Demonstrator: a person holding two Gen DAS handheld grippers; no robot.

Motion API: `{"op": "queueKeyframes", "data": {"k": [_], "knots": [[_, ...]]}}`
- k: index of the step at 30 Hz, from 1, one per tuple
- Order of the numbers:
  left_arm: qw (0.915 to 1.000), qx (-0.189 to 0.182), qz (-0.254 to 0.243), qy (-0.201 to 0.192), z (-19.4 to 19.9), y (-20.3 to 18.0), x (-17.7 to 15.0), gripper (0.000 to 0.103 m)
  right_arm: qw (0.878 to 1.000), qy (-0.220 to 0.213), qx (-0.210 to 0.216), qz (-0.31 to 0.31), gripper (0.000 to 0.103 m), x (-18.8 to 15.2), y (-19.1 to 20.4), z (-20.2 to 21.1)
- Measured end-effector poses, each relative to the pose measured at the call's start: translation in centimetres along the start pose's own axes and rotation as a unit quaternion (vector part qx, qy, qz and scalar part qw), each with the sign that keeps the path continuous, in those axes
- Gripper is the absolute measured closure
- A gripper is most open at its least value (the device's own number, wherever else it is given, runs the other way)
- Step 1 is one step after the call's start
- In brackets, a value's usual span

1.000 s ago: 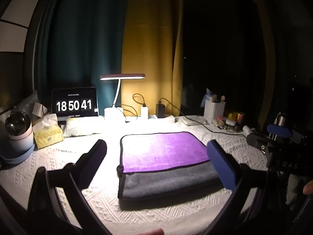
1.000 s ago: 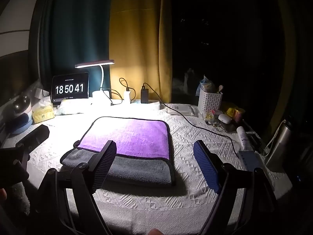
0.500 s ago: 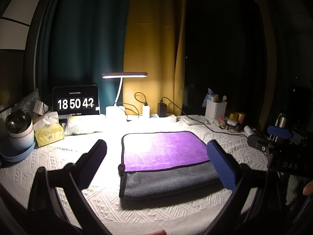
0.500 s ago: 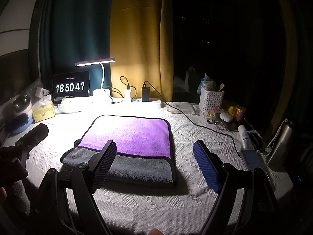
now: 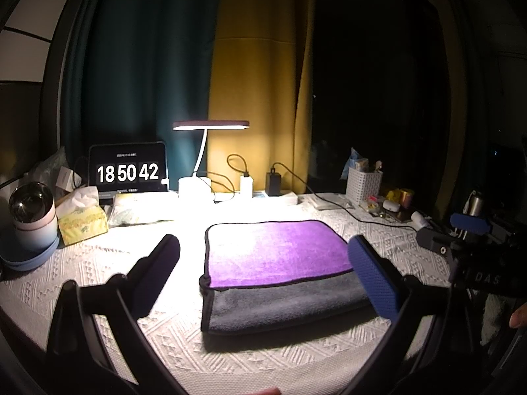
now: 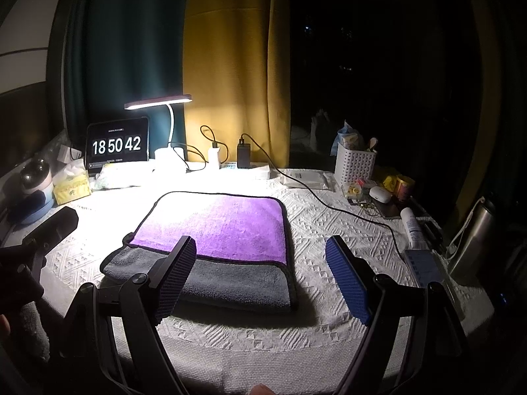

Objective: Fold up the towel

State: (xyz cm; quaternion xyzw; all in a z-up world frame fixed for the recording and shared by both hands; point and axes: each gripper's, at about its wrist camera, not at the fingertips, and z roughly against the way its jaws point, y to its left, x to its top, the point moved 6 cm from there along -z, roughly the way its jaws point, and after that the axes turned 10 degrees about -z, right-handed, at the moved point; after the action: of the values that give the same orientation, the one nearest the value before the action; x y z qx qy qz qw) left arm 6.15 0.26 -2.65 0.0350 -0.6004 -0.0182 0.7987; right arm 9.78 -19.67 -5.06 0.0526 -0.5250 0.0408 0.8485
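The towel (image 5: 276, 253) lies folded on the white textured tablecloth (image 5: 98, 273), purple layer on top, grey layer showing along the near edge; it also shows in the right wrist view (image 6: 227, 223). My left gripper (image 5: 263, 276) is open and empty, held above the table in front of the towel's near edge. My right gripper (image 6: 260, 279) is open and empty, over the towel's near right corner. Each gripper shows at the edge of the other's view: the right one (image 5: 461, 230), the left one (image 6: 52, 227).
A lit desk lamp (image 5: 210, 125), a clock screen (image 5: 128, 171), a tissue box (image 5: 82, 220) and chargers stand along the back. A white basket (image 6: 354, 164), small items, a cable (image 6: 329, 207) and a steel bottle (image 6: 471, 240) sit at the right.
Both grippers have drawn back and risen slightly. The towel has not moved. The clock went from 18:50:41 to 18:50:42.
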Motion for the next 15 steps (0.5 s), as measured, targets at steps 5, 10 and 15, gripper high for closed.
{"op": "queueKeyframes", "data": {"k": [5,10,15], "knots": [[1.0000,0.000,0.000,0.001,-0.04,0.19,0.01,0.001,1.000,0.001,0.000,0.000,0.019,0.06,-0.04,-0.09],[1.0000,0.000,0.001,0.000,0.05,0.42,-0.05,0.001,1.000,0.002,0.000,0.000,0.020,0.05,-0.06,-0.11],[1.0000,0.001,0.003,0.000,0.08,0.56,-0.07,0.001,1.000,0.002,0.000,0.000,0.020,-0.02,0.03,-0.11]]}}
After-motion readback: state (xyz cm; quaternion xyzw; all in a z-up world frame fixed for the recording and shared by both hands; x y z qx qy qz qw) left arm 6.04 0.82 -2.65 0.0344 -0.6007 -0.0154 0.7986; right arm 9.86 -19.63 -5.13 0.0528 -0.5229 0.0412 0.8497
